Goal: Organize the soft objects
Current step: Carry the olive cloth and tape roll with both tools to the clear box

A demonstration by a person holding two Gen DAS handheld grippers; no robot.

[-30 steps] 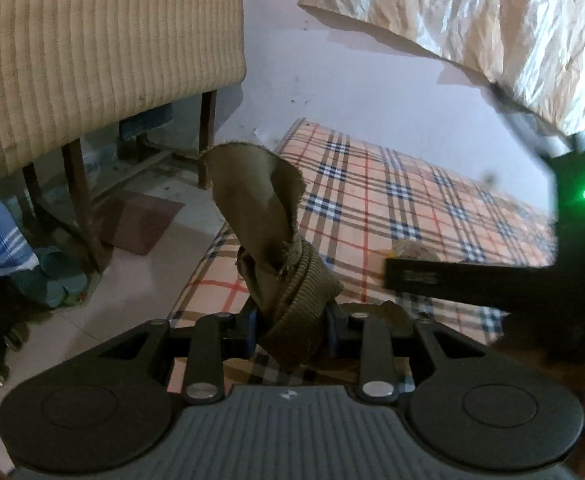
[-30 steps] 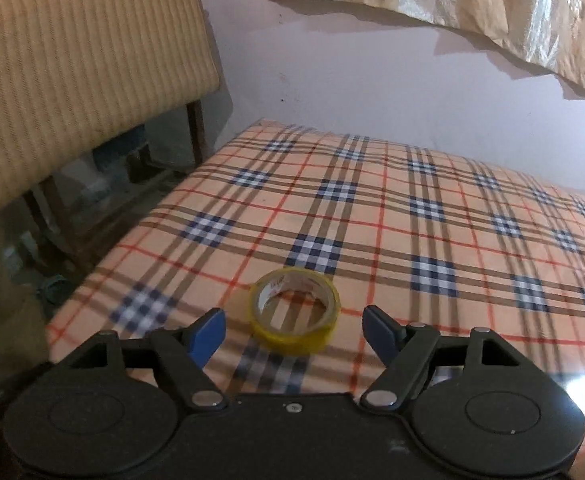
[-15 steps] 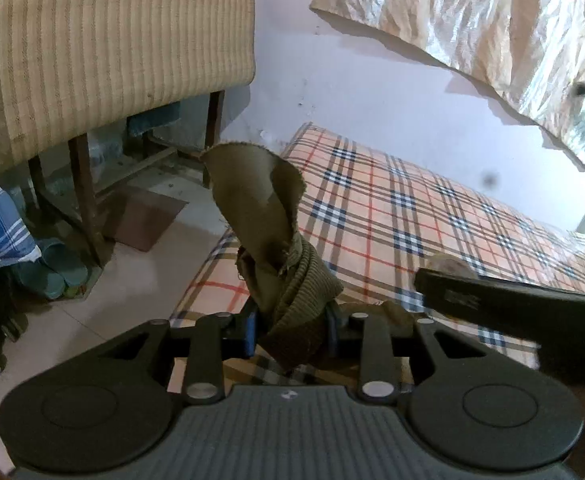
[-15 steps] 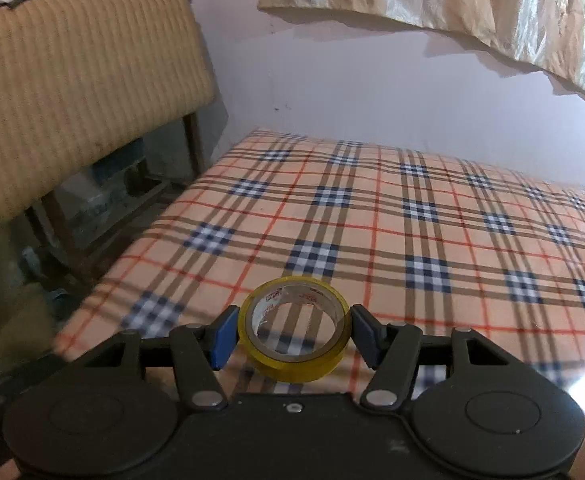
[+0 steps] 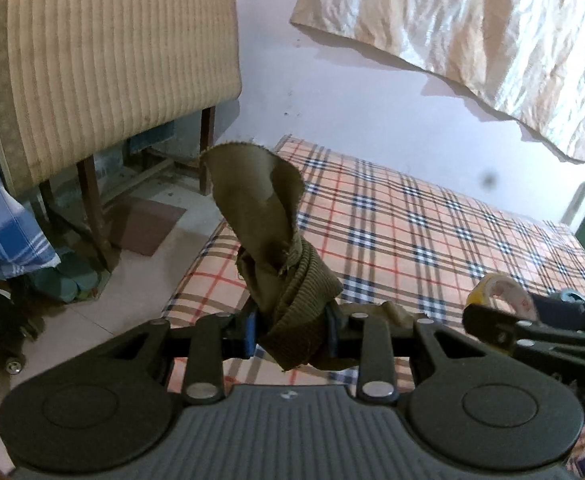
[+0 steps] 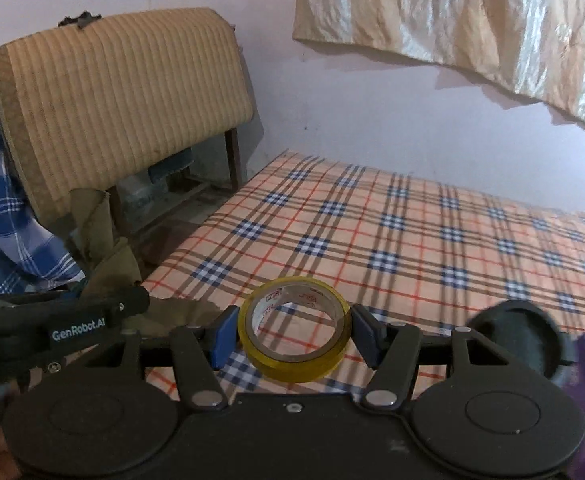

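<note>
While both hands carry something, the thing to get right is keeping each grip steady on the way to wherever the items are being sorted. The left gripper (image 5: 290, 330) is pinched tight on a bunched olive cloth (image 5: 270, 240), whose loose end stands up toward twelve o'clock above the jaws. The right gripper (image 6: 294, 334) has just closed its blue pads (image 6: 222, 336) onto the sides of a yellow tape roll (image 6: 294, 328), which appears to sit clear above the plaid mattress (image 6: 432, 240). From the left wrist view the roll shows at about three o'clock, near the cloth. I judge the roll the riskier load: rigid and round, it could swivel between the pads, so the hand should stay level and unhurried. The cloth only needs a firm squeeze and room for its trailing folds.
</note>
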